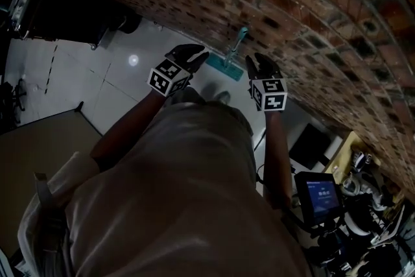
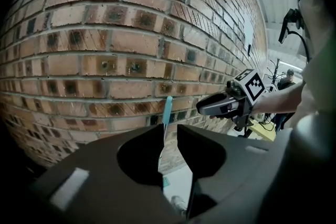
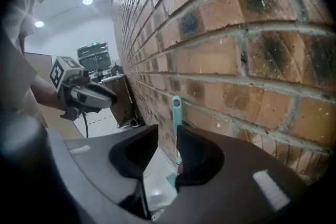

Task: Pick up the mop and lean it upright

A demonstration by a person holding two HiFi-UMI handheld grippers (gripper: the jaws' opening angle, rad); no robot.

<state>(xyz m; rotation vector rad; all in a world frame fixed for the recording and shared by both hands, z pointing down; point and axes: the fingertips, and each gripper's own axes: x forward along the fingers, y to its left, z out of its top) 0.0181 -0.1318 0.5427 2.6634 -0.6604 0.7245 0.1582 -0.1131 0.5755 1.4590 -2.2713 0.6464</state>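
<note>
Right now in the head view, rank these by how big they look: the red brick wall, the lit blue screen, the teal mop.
Red brick wall, largest.
Lit blue screen, next.
Teal mop, smallest, though it stands farther away.

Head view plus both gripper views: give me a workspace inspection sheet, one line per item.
Surface: pale tiled floor.
Job's things: mop stands upright, leaning on the brick wall.
Clutter: lit screen and crowded bench at right.
Grippers: left gripper and right gripper open, both short of the mop, holding nothing.
Cables: thin dark cable hangs below left gripper.
Surroundings: dark equipment along the wall, far left.
</note>
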